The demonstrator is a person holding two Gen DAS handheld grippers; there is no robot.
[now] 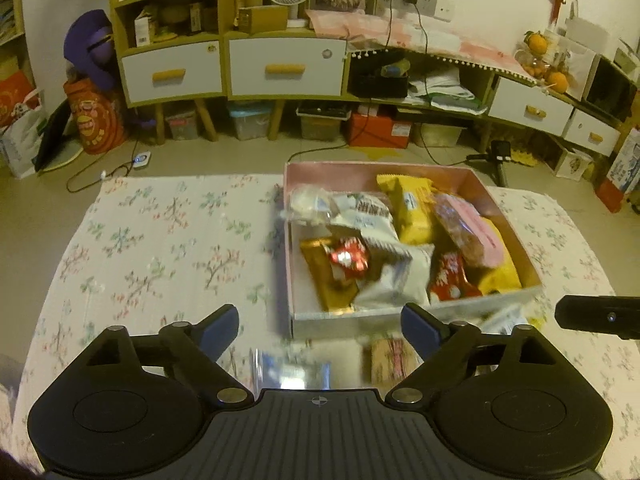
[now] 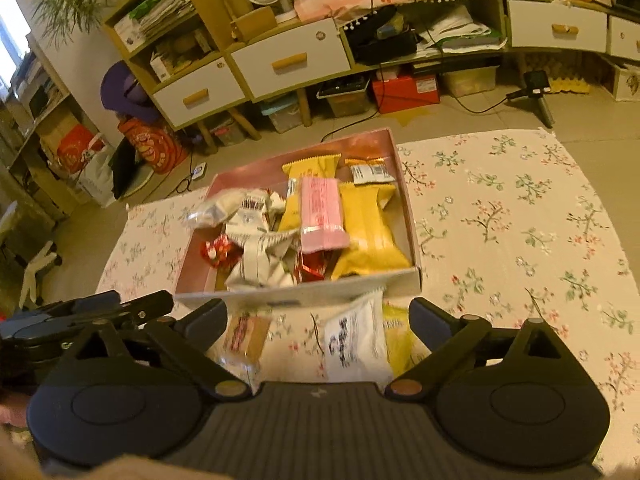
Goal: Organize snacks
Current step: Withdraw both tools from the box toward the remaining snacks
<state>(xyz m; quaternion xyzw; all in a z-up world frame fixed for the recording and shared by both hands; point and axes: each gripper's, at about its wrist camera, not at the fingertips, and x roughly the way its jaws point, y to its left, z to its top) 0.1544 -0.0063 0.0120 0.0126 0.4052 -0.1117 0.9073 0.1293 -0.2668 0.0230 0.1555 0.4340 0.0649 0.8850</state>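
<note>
Both wide, empty: left hand-held gripper (image 1: 320,322), right hand-held gripper (image 2: 318,318), low in frame before pink snack box (image 2: 404,184) at centre; white packet (image 2: 354,340) outside.

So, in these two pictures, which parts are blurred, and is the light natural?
Left wrist view: the snacks in the box and the packets just in front of it are smeared. Right wrist view: the white packets are smeared, straight shelves bend. Both have a yellowish cast; its source is unclear.
</note>
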